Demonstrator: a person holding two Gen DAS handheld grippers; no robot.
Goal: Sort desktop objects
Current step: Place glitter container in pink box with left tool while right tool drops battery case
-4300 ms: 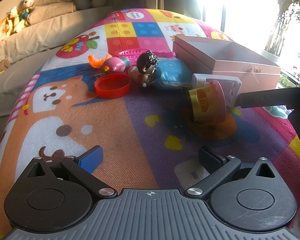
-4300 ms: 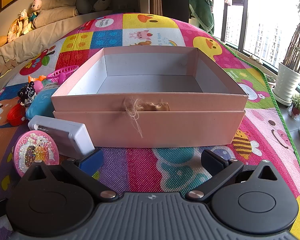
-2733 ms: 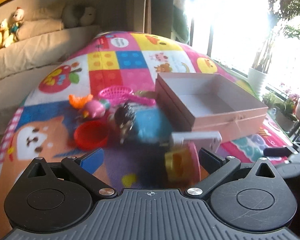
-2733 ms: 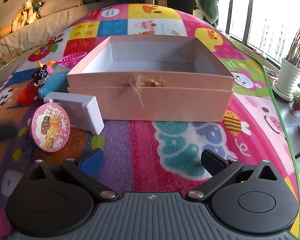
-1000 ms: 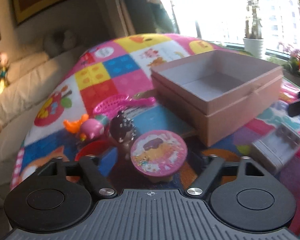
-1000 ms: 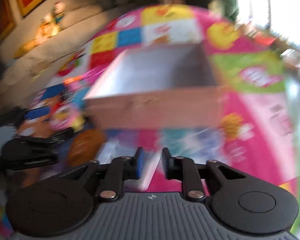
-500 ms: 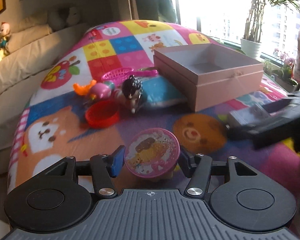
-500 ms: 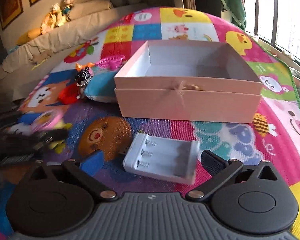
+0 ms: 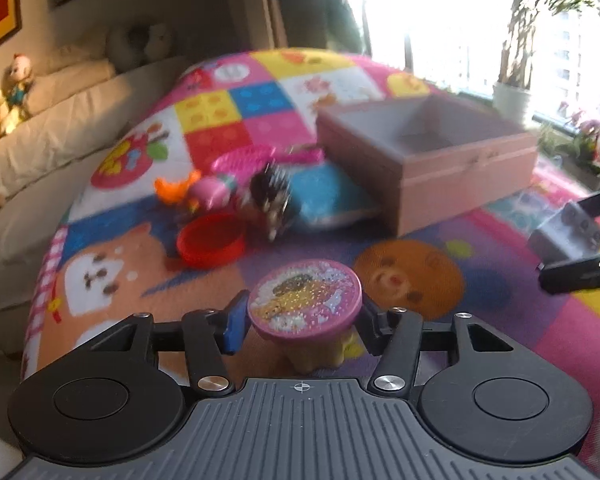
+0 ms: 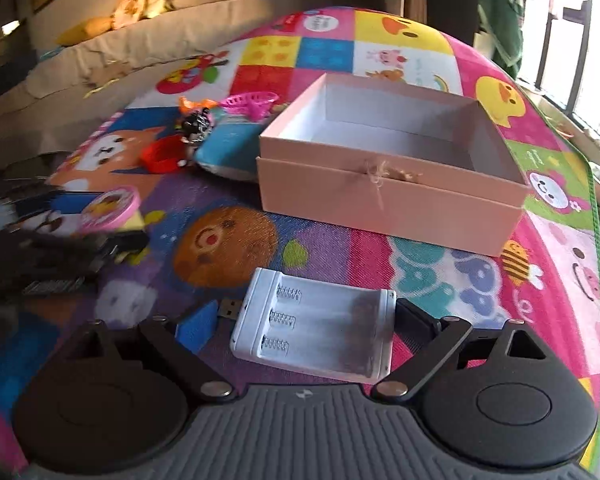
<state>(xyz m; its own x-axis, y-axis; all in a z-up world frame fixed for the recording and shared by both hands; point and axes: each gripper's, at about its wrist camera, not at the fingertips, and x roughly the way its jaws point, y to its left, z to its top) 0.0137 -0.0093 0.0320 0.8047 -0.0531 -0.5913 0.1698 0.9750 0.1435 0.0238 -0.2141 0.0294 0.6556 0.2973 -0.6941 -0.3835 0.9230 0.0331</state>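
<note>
My left gripper (image 9: 302, 318) is shut on a round pink glitter-topped toy (image 9: 305, 305) with a yellow base, held above the mat. It also shows in the right wrist view (image 10: 110, 209). My right gripper (image 10: 306, 326) is open around a white battery charger (image 10: 314, 330) that lies on the mat between the fingers. The charger also shows at the right edge of the left wrist view (image 9: 566, 236). An open pink box (image 10: 388, 196) stands empty beyond the charger, also in the left wrist view (image 9: 424, 160).
A red lid (image 9: 211, 240), a black-haired doll (image 9: 270, 196), a blue pouch (image 9: 326, 196), a pink basket (image 9: 246, 158) and an orange-and-pink toy (image 9: 192, 190) lie left of the box on the colourful play mat (image 10: 556, 240). A sofa (image 9: 40, 128) borders the mat's left side.
My left gripper has lifted slightly with the pink toy still in it. My right gripper has come closer around the charger, still open.
</note>
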